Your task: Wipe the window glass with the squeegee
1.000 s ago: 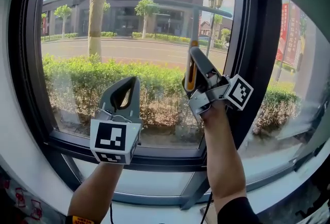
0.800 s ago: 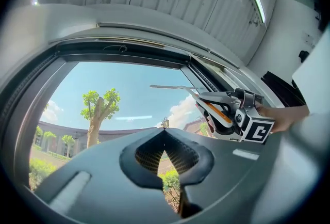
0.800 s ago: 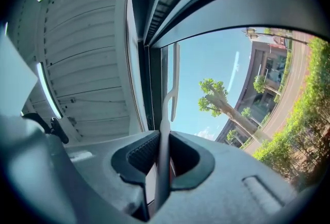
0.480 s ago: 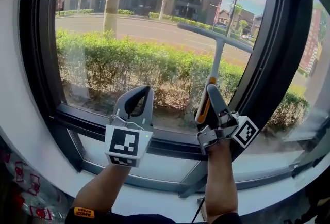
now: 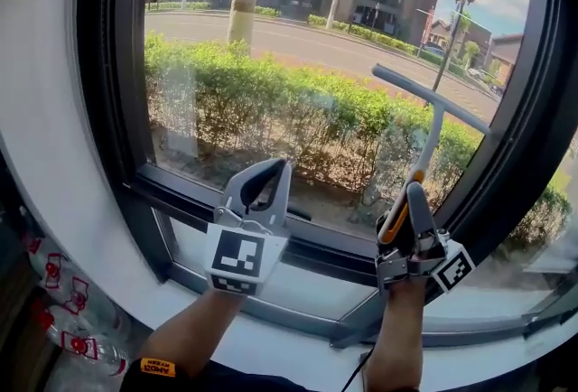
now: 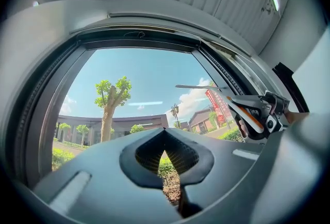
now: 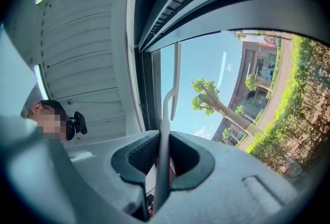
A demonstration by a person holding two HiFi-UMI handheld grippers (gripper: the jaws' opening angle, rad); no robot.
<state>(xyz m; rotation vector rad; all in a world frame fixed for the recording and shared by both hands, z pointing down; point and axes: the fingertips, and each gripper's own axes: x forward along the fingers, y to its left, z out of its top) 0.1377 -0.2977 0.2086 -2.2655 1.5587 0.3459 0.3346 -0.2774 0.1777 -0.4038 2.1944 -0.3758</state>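
Right tool (image 5: pixel 407 202) tight on squeegee (image 5: pixel 434 134)

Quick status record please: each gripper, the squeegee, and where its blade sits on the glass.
left gripper: jaws shut, nothing between them, in front of the lower edge of the pane
right gripper: shut on the squeegee by its handle
squeegee blade: tilted, at the right part of the window glass
blade contact with glass: cannot tell

Left claw (image 5: pixel 271 172), right claw (image 5: pixel 414 193): grey plastic; black-white marker cubes (image 5: pixel 237 256); orange wrist tag (image 5: pixel 155 368).
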